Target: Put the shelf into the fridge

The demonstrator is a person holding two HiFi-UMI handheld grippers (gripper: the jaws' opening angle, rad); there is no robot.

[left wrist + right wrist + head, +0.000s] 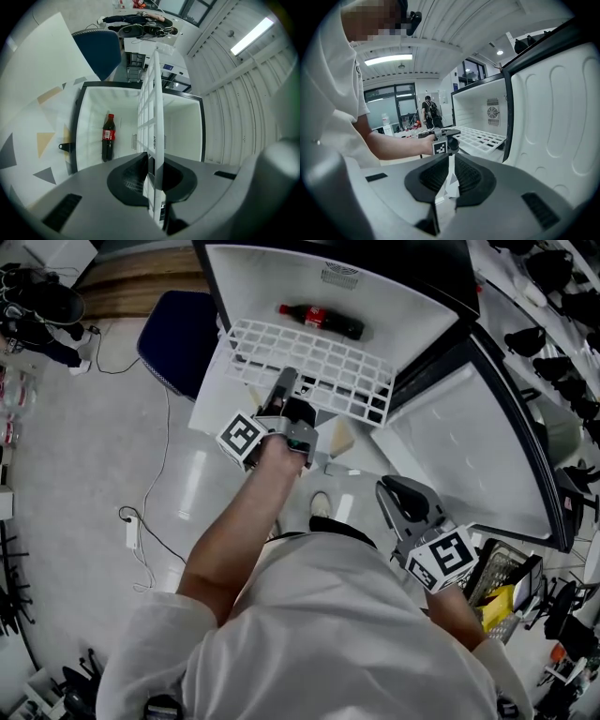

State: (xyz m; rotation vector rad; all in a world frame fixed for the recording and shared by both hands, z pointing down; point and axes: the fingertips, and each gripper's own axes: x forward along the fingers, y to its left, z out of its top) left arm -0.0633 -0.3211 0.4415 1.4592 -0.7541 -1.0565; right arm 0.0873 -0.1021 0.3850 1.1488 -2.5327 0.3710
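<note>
The white wire shelf (309, 367) lies half inside the open fridge (412, 296), level, its front edge sticking out. My left gripper (283, 385) is shut on the middle of that front edge; in the left gripper view the shelf (153, 112) runs edge-on between the jaws of the left gripper (153, 172). A cola bottle (321, 321) lies on the fridge floor under the shelf. My right gripper (401, 501) hangs low beside the fridge door (469, 442), shut with nothing in it. The right gripper view shows the shelf (482, 138) and the left gripper (446, 138) ahead.
A dark blue chair (178, 338) stands left of the fridge. A cable with a power strip (131, 532) lies on the floor at left. A basket with yellow items (499, 585) sits at right. Racks of dark things (553, 324) line the right wall.
</note>
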